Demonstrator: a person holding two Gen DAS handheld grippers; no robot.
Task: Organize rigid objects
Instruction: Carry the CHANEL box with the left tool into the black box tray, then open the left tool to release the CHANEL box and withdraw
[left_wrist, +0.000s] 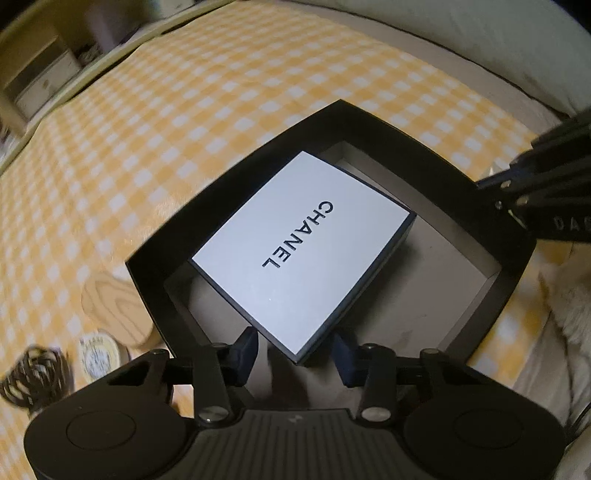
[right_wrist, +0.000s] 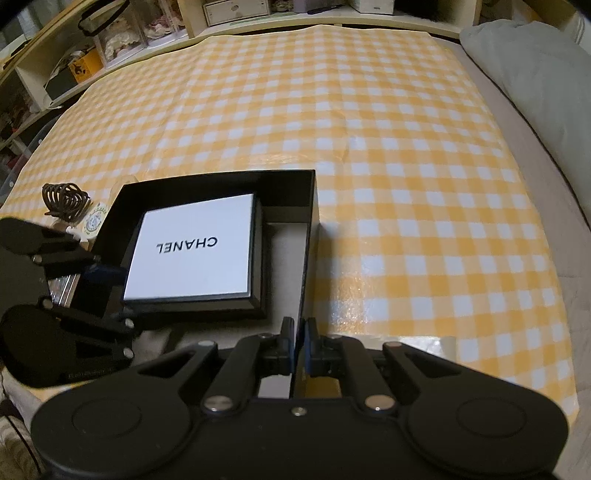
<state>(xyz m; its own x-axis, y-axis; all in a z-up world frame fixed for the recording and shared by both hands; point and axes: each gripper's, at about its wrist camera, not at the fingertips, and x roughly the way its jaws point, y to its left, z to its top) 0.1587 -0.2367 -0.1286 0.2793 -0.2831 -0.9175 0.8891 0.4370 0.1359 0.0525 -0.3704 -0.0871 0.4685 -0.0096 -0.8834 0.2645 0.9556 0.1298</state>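
Dim, warm indoor light, strong fisheye bending

Left wrist view blurs toward its edges; right wrist view is sharper, with glare on the checked cloth (right_wrist: 369, 147) near right.

Left wrist camera: close, looking steeply down over my left hand-held gripper (left_wrist: 295, 350); black tray (left_wrist: 480, 177) fills centre. Right wrist camera: close at tray's wall, shelves at 12 o'clock. Shared: tray, white box (left_wrist: 303, 254), checked cloth (left_wrist: 184, 129).

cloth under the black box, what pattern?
Yellow-and-white check on the cloth. Shows best in the right wrist view, where it spreads beyond the black box.
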